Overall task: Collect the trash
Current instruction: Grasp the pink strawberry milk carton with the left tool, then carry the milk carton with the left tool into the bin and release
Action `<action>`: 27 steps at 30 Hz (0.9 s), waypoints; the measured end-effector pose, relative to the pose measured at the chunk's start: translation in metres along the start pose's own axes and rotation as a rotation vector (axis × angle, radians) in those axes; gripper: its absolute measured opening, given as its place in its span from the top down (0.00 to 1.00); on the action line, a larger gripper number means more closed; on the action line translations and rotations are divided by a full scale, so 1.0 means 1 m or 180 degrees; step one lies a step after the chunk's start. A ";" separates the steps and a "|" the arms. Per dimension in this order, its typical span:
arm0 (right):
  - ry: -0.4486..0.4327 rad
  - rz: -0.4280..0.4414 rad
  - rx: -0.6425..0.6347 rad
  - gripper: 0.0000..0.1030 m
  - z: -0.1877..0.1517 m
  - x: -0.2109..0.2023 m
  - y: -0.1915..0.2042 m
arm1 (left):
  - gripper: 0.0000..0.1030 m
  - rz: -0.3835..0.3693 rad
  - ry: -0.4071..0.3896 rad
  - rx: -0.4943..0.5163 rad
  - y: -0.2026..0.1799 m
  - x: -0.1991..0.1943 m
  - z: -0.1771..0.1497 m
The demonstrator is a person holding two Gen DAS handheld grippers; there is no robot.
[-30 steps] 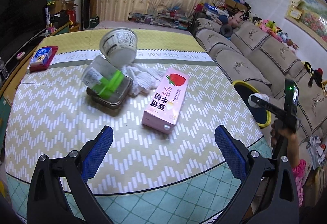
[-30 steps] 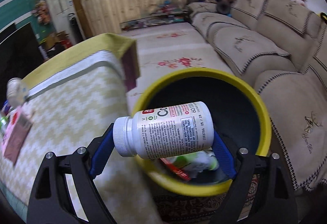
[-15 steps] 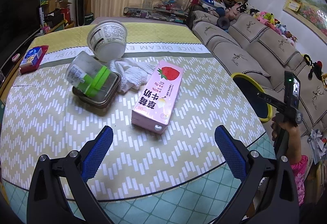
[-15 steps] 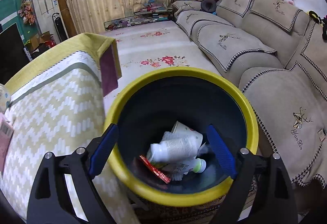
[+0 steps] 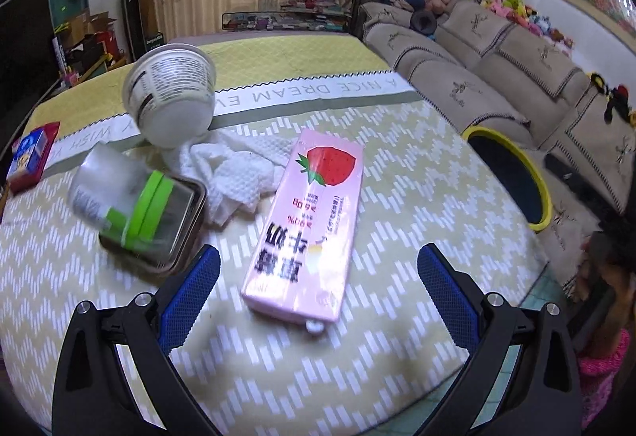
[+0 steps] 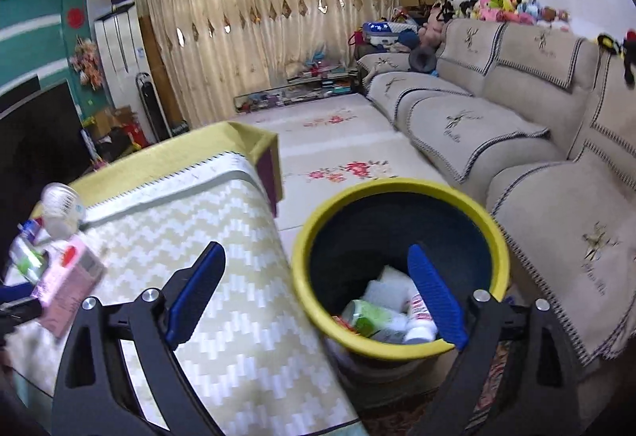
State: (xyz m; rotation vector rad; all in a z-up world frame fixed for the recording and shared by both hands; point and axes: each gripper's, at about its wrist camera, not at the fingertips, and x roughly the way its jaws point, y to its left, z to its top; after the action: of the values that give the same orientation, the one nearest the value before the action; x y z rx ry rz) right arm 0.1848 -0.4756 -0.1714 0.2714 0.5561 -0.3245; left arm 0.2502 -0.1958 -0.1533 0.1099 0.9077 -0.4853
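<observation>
Left gripper (image 5: pixel 316 273): hanging over the near part of the table, jaws standing wide apart, gripping nothing; the milk carton is lying between and just beyond the two blue pads.
Right gripper (image 6: pixel 316 289): jaws spread wide and having just been opening, nothing between them; one pad is showing over the table edge, the other over the bin.
Milk carton (image 5: pixel 308 225): pink, strawberry print, lying flat on the tablecloth (image 5: pixel 397 173).
Paper cup (image 5: pixel 171 94): tilting on its side behind a crumpled white cloth (image 5: pixel 234 173).
Clear jar with green band (image 5: pixel 119 197): leaning in a small metal tray (image 5: pixel 187 229).
Bin (image 6: pixel 401 261): yellow-rimmed, dark inside, sitting on the floor between table and sofa (image 6: pixel 516 142).
Trash in the bin: a white bottle (image 6: pixel 419 320) and other bits are lying at the bottom.
</observation>
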 end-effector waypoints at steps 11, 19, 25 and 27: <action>0.0087 -0.0012 0.0032 0.13 -0.002 0.008 0.010 | 0.24 0.0087 0.0187 0.0154 -0.007 0.030 0.008; 0.0120 -0.0045 0.0011 0.12 -0.005 0.011 0.014 | 0.45 0.0281 0.0261 0.0252 -0.013 0.043 0.010; 0.0150 -0.0060 0.0079 0.12 -0.004 0.012 0.011 | 0.50 0.0233 0.0253 0.0269 -0.018 0.037 0.004; 0.0149 -0.0062 0.0089 0.12 -0.005 0.012 0.010 | 0.51 0.0157 0.0226 0.0302 -0.023 0.027 -0.001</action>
State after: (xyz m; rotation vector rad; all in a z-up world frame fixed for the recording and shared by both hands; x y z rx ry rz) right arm 0.1963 -0.4676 -0.1804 0.3014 0.6011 -0.3456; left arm 0.2528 -0.2257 -0.1720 0.2365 0.9493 -0.4811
